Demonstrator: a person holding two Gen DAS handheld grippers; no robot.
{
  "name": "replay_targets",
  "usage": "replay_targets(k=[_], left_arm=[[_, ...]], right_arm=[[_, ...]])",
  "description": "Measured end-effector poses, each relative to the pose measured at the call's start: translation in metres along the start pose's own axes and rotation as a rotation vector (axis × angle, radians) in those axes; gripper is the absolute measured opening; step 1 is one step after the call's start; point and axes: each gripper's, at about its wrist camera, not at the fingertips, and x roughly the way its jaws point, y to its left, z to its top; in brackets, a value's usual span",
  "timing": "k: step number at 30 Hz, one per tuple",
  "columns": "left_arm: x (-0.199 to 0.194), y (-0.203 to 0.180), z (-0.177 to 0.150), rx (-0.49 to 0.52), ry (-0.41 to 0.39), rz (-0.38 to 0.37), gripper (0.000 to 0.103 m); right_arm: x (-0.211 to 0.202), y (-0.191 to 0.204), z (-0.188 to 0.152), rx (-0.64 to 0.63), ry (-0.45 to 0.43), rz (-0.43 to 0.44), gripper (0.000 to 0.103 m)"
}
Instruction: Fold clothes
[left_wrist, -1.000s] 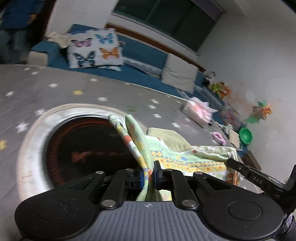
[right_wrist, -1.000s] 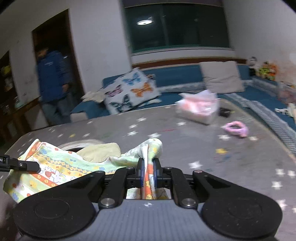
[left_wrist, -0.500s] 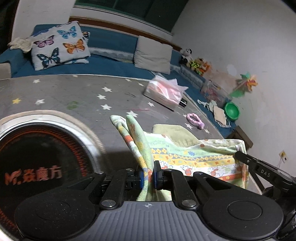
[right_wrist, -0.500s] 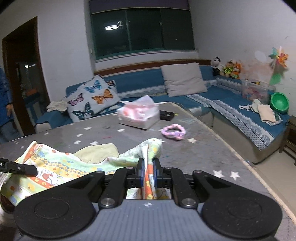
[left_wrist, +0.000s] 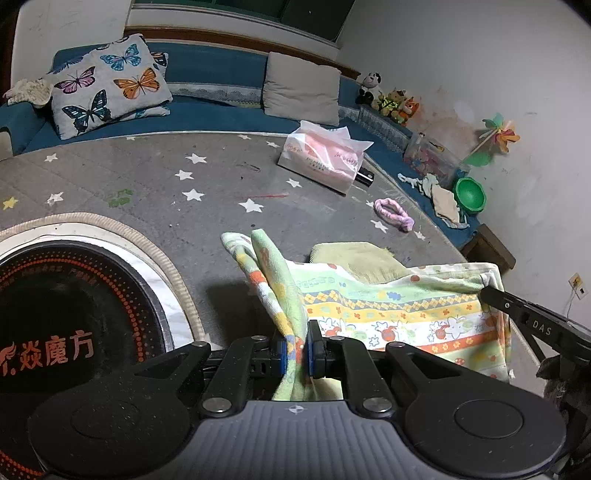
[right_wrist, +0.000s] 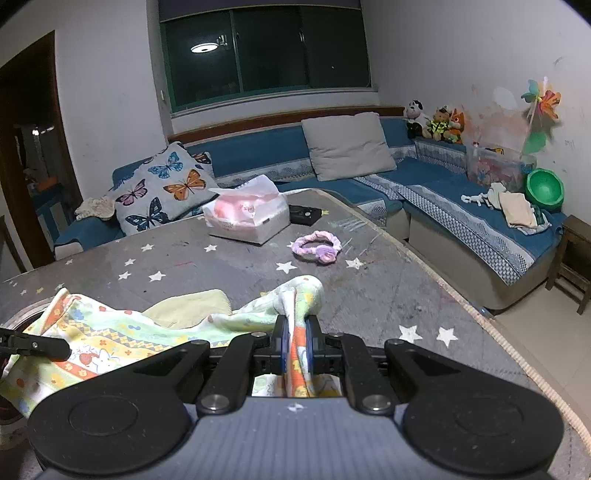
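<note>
Swung round to the right since a second ago: both views now take in more of the sofa corner and far wall, less of the dark round disc; same pinch on the cloth throughout.

Left gripper (left_wrist: 295, 349) clenched on one bunched corner of the patterned cloth (left_wrist: 388, 310), fabric rising in a fold between the blue pads. Right gripper (right_wrist: 295, 345) clamped likewise on the opposite corner of the same cloth (right_wrist: 122, 332), which hangs stretched between the two, lifted just above the grey star-print table (left_wrist: 207, 177). Pale yellow-green reverse side showing along the far edge of the cloth. Tip of the right gripper visible at the right edge of the left view, tip of the left gripper at the left edge of the right view.

Further out on the table: black disc with orange lettering (left_wrist: 55, 332) on the near left, pink hair band (right_wrist: 317, 247) beyond the cloth, tissue pack (right_wrist: 251, 214) farther still, small black box (right_wrist: 304, 215) just beside it on the right. Beyond the table, blue sofa (right_wrist: 461, 206) with butterfly pillow (right_wrist: 162, 188), grey cushion (right_wrist: 347, 146), green bowl (right_wrist: 545, 188) at far right.
</note>
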Motion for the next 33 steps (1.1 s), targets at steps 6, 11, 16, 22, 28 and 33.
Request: replay_targets(k=[6, 11, 16, 22, 28, 33], left_arm=[[0.004, 0.001, -0.003, 0.015, 0.017, 0.039, 0.015], [0.002, -0.002, -0.005, 0.052, 0.006, 0.086, 0.030], [-0.003, -0.002, -0.005, 0.068, -0.019, 0.130, 0.051], [-0.005, -0.007, -0.015, 0.106, -0.024, 0.147, 0.073], [-0.004, -0.015, -0.036, 0.167, -0.015, 0.167, 0.086], [-0.002, -0.017, -0.052, 0.214, -0.010, 0.197, 0.091]], right_arm=[[0.007, -0.001, -0.001, -0.001, 0.020, -0.010, 0.014], [0.005, -0.001, -0.002, -0.004, 0.019, -0.019, 0.016], [0.001, 0.005, -0.004, -0.015, 0.023, -0.003, 0.033], [-0.005, 0.030, -0.018, -0.072, 0.051, 0.078, 0.050], [-0.011, 0.056, -0.043, -0.132, 0.092, 0.139, 0.057], [-0.018, 0.071, -0.063, -0.181, 0.105, 0.137, 0.059]])
